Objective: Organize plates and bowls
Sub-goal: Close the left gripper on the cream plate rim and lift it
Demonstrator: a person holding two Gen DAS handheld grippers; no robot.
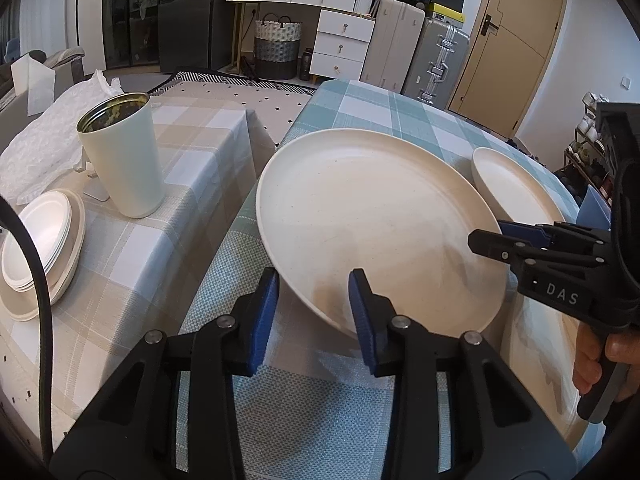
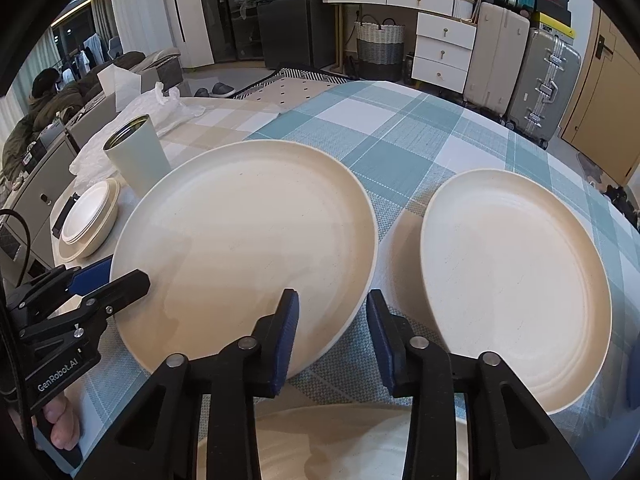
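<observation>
A large cream plate (image 1: pixel 372 216) (image 2: pixel 248 236) is tilted above the blue checked tablecloth (image 2: pixel 400 128). My left gripper (image 1: pixel 314 312) is open, its jaws straddling the plate's near-left rim. My right gripper (image 2: pixel 332 332) is open too, its jaws straddling the plate's right rim; it shows in the left wrist view (image 1: pixel 504 236) at the plate's edge. A second cream plate (image 2: pixel 516 280) (image 1: pixel 516 188) lies to the right. A third plate (image 2: pixel 332 444) lies under my right gripper. A stack of white bowls on a plate (image 1: pixel 36 240) (image 2: pixel 90 216) sits on the beige table at left.
A pale tall cup (image 1: pixel 124 156) (image 2: pixel 138 156) stands on the beige checked table beside the bowl stack, with crumpled plastic wrap (image 1: pixel 40 148) behind it. A gap separates the two tables. Drawers, suitcases and a basket stand at the back.
</observation>
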